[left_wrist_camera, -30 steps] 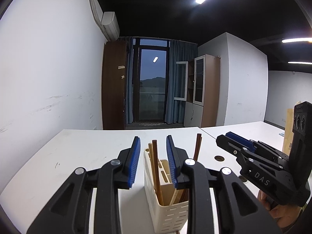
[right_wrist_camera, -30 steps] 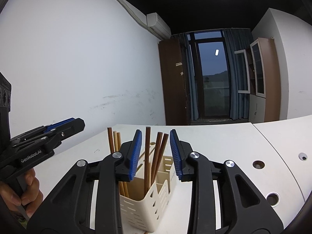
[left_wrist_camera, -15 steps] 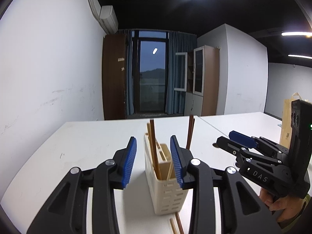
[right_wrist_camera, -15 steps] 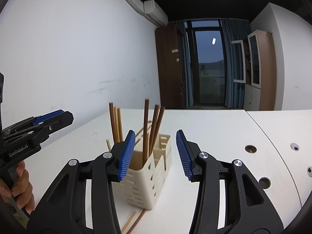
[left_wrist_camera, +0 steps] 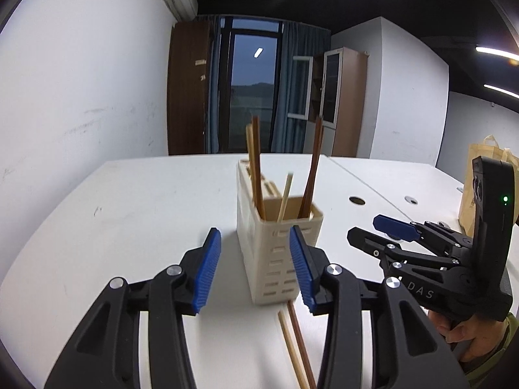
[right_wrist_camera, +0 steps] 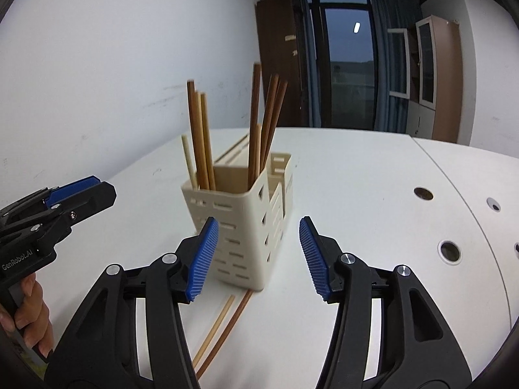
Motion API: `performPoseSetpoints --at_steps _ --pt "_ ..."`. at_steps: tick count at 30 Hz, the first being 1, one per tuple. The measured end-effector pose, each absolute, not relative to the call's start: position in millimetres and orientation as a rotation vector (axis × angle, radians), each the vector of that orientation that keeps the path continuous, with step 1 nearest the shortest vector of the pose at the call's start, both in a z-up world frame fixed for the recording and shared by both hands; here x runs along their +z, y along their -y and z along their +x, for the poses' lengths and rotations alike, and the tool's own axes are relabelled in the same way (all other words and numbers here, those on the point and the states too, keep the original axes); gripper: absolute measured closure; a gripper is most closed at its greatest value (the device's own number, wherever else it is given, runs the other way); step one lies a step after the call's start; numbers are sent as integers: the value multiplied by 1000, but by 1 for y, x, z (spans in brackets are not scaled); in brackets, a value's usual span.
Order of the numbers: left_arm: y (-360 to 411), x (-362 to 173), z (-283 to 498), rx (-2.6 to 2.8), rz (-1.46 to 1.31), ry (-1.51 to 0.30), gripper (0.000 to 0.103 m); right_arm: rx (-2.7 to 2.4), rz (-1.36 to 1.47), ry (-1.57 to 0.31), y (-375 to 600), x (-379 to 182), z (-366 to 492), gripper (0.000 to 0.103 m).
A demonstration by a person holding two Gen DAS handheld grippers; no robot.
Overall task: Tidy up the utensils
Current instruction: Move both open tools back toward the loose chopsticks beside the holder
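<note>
A cream slotted utensil holder (left_wrist_camera: 279,253) (right_wrist_camera: 246,227) stands on the white table (left_wrist_camera: 129,214) with several brown and tan chopsticks (right_wrist_camera: 201,142) upright in it. Two more chopsticks (left_wrist_camera: 296,343) (right_wrist_camera: 220,330) lie flat on the table just in front of the holder. My left gripper (left_wrist_camera: 254,269) is open and empty, just short of the holder. My right gripper (right_wrist_camera: 259,256) is open and empty, also in front of the holder. The right gripper shows in the left wrist view (left_wrist_camera: 382,236), and the left gripper shows in the right wrist view (right_wrist_camera: 81,194).
The table has round cable holes (right_wrist_camera: 449,251) on its right part. A tan paper bag (left_wrist_camera: 483,181) stands at the far right. White walls, a dark door and cabinets lie beyond the table.
Both grippers have pulled back and tilted down from the holder and opened wider. The two chopsticks lying on the table have come into view.
</note>
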State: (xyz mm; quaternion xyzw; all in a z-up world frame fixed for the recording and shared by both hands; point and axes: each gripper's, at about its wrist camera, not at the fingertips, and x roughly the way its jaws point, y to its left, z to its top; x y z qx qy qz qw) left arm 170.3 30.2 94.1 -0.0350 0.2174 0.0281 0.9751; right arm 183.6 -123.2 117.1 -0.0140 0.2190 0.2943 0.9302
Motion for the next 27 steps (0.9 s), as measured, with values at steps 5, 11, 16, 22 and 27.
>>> performPoseSetpoints --at_steps 5,11,16,22,27 --pt "-38 78 171 59 -90 -480 60 595 -66 -522 112 93 187 51" --pt "-46 49 161 79 -110 -531 60 589 -111 -607 97 68 196 49" --pt "-51 43 159 99 -119 -552 60 573 -134 -683 87 46 205 49" --pt "-54 40 163 108 -122 -572 60 555 -152 -737 79 27 214 49" --pt "-52 40 162 111 -119 -573 60 546 -173 -779 71 13 221 49"
